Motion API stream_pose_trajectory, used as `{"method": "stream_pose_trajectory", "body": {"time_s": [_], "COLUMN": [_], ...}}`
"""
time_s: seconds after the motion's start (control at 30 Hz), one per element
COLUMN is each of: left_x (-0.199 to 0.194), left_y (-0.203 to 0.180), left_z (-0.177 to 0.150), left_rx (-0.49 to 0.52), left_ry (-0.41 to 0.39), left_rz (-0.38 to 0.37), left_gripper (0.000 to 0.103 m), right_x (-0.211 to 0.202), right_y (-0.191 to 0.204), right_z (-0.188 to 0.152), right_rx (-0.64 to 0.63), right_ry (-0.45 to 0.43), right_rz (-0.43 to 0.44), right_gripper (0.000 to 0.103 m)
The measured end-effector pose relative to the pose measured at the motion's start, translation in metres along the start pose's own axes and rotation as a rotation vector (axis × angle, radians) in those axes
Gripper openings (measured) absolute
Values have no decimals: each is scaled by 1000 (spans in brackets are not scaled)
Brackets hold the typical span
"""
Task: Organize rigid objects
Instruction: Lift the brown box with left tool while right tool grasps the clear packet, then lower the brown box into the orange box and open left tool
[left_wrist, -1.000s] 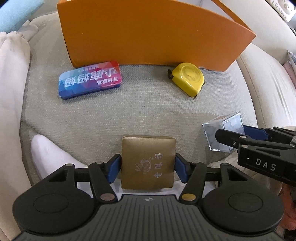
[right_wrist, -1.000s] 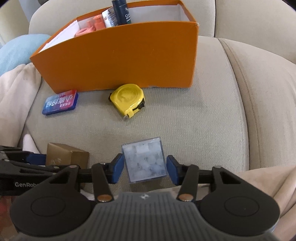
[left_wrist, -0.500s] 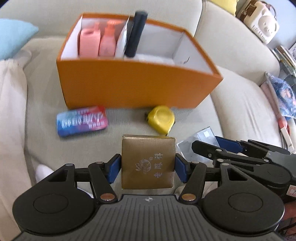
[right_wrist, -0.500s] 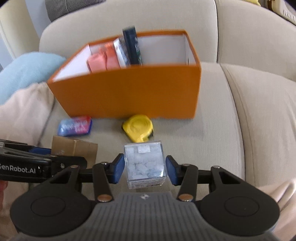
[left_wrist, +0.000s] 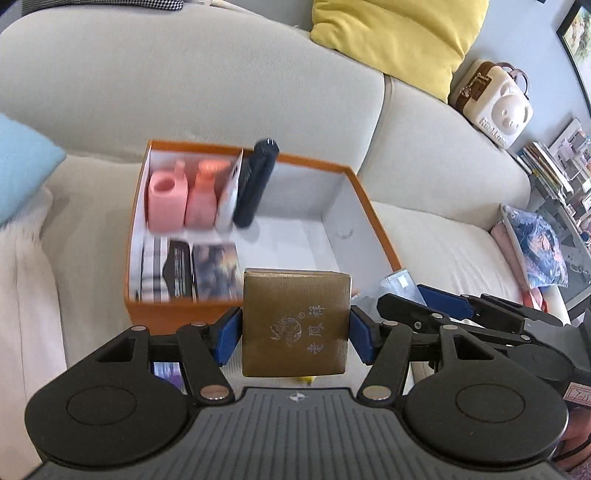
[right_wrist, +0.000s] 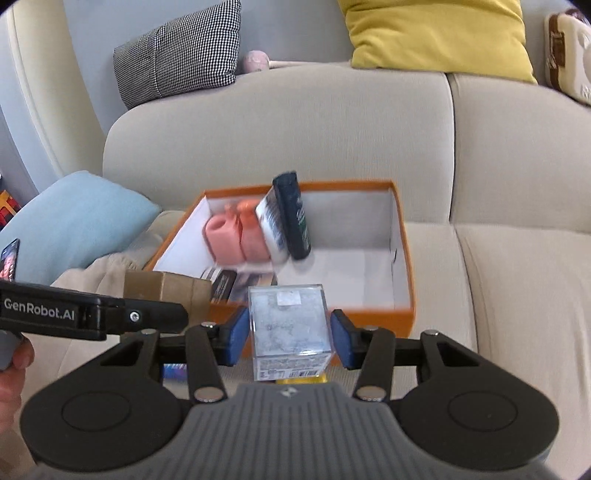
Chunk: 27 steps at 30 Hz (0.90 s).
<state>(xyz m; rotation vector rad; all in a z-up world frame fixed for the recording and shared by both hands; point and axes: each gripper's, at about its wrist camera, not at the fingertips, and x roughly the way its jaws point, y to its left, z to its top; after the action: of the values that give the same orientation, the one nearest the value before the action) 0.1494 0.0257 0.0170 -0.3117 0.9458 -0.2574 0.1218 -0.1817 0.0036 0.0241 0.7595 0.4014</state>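
Left wrist view: my left gripper (left_wrist: 295, 329) clamps the gold box (left_wrist: 295, 320).
Right gripper (right_wrist: 289, 331): clamps the clear cube (right_wrist: 289, 322).
Next: I'd lower both into the orange bin's (right_wrist: 400, 236) bare half.

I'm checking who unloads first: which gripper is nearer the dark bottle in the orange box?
Hard to say. Left gripper and right gripper both hover at the front wall, short of the dark bottle.

Both tools now hang raised above the sofa seat at the near wall of the orange box (left_wrist: 258, 317): the left tool (left_wrist: 295, 334) has lifted the gold box (left_wrist: 295, 321), the right tool (right_wrist: 288, 338) the clear cube (right_wrist: 288, 321). The yellow tape measure (right_wrist: 301, 377) is almost hidden under them.
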Motion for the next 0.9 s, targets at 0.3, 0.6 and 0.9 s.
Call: {"method": "stream_pose_trajectory", "body": {"time_s": [0.3, 0.6, 0.9], "left_x": [65, 141, 181], "left_y": [29, 44, 57], "left_z": [59, 77, 88], "left_rx": [-25, -57, -94], "left_ry": [104, 202, 221], "left_rz": [-8, -50, -56], "left_gripper": [70, 70, 70], "right_x": [54, 129, 180], "right_y": [-18, -49, -60], "right_z": [54, 75, 88], "right_rx": [17, 195, 147], "right_ry": [66, 181, 227], "right_rz": [9, 1, -64], "right_gripper": [49, 49, 49]}}
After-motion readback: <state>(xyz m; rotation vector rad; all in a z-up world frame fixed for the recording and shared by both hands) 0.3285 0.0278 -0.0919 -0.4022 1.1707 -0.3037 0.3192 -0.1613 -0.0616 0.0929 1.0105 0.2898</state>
